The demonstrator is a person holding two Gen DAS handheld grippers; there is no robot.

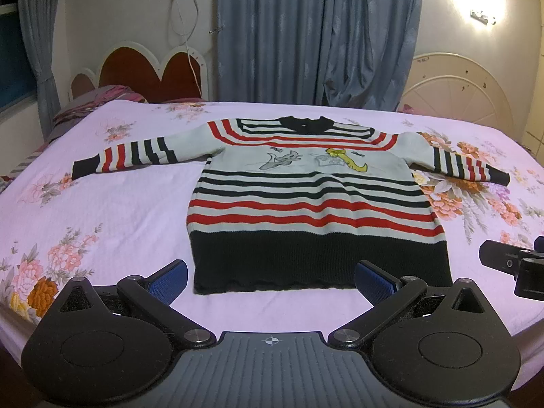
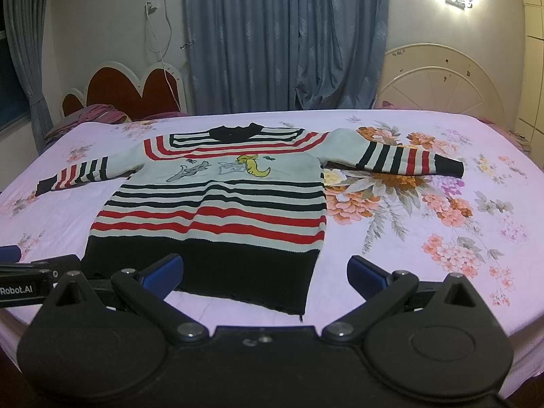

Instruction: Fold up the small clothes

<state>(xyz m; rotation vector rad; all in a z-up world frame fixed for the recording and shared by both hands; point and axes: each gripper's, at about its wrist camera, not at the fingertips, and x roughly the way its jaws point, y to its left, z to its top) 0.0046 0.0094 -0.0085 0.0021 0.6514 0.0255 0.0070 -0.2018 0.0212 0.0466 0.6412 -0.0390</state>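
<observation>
Sweater [image 1: 306, 204] flat and unfolded on bed [image 1: 102, 210], both grippers spread wide and holding nothing.

Striped knit lies face up on the floral sheet, collar toward the curtains [image 1: 316, 34], black hem nearest the cameras, both sleeves stretched out sideways. Left gripper [image 1: 271, 277] sits just short of the hem and centred on it: blue pads flank the hem's width, hem edge between the fingers, contact not discernible. Right gripper [image 2: 265, 272] is offset toward the sweater's right side: in the right wrist view its left pad overlaps the black hem band, its right pad is over bare sheet beside the hem corner; whether either touches fabric cannot be told. Each gripper shows at the edge of the other's view, side by side and near each other.
</observation>
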